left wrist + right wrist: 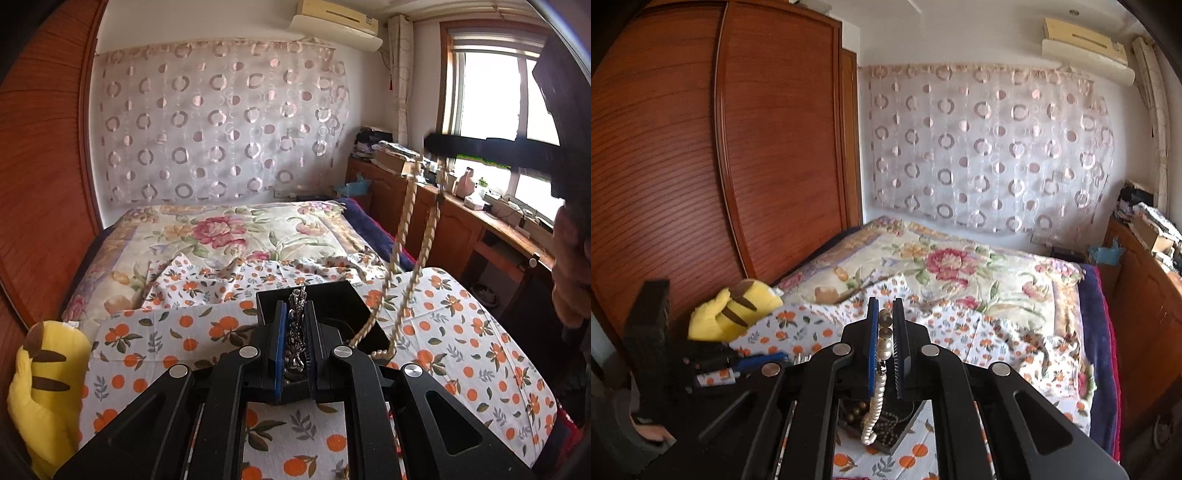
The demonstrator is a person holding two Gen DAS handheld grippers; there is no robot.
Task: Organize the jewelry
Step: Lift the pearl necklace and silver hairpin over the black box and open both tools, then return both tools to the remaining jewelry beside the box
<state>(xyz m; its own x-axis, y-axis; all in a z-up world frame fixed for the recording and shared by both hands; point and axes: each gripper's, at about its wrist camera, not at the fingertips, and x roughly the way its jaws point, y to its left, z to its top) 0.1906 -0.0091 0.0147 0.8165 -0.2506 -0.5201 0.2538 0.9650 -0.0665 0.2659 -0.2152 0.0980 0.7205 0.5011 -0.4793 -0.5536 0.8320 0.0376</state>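
Left wrist view: left gripper (297,325) clenched on a silver ornate jewelry piece (296,332), pinched upright between the blue pads, above the black jewelry box (325,299). Box set on the orange-print cloth (461,332), with a floral blanket (229,232) beyond the box. Right of the box and higher up, right gripper (430,140) seen from the side, dark against the window (491,110), with a pearl necklace (404,221) hanging from its tip in two strands. Lower part of the necklace trailing down into the box at its right edge. Yellow plush toy (44,384) well left of the box, at the cloth's edge.

Right wrist view: right gripper (885,325) clamped on the pearl necklace (882,354), beads caught between the pads and the strand dropping straight down into the box (908,424) directly beneath. Dark beaded jewelry (882,424) lying inside the box beside the pearls. Left of the box, the left gripper (713,363) partly visible, low against the cloth (960,343). Plush toy (735,310) beyond it, in front of the wooden wardrobe (738,147).
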